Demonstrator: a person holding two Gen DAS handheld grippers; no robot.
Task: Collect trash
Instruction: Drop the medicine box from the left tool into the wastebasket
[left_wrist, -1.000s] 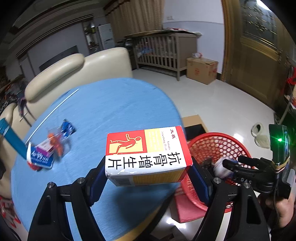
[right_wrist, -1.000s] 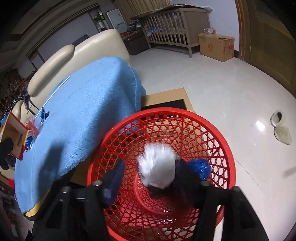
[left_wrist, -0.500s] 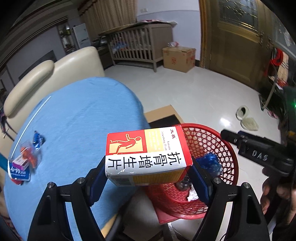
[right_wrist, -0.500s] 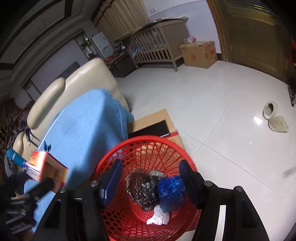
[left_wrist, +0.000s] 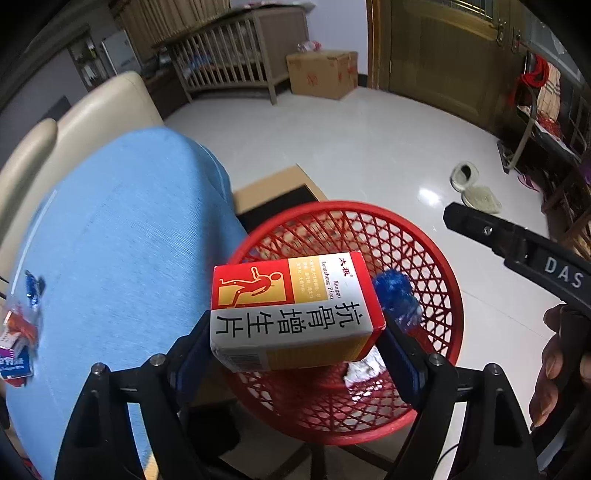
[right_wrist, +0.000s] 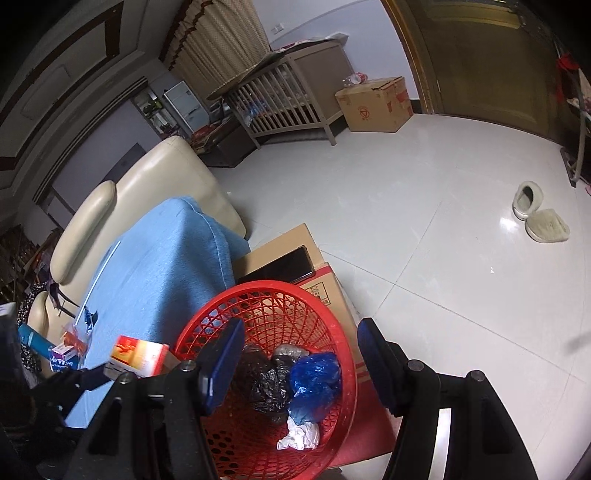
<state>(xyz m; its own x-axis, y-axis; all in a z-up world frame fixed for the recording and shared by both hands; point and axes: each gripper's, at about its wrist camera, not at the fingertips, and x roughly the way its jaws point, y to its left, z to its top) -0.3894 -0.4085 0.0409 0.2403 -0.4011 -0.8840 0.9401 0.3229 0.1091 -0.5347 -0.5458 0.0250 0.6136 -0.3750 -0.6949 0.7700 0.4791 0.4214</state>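
Above red basket (left_wrist: 436, 254), beside blue-covered desk (left_wrist: 118, 258): medicine box (left_wrist: 295, 314) clamped in left hand-held gripper (left_wrist: 295, 350), pads on both short ends. Carton stiff, light, probably near empty, crushable if squeezed; end grip suits. Long axis crosswise between jaws, printed face up, slightly tilted. Right hand-held gripper (right_wrist: 299, 362) wide apart, holding nothing, over basket.

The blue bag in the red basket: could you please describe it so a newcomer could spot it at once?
Find the red mesh basket on the floor beside the blue-covered table. Among the trash inside lies the blue bag, crumpled, between black bags and white paper: the only blue item there.
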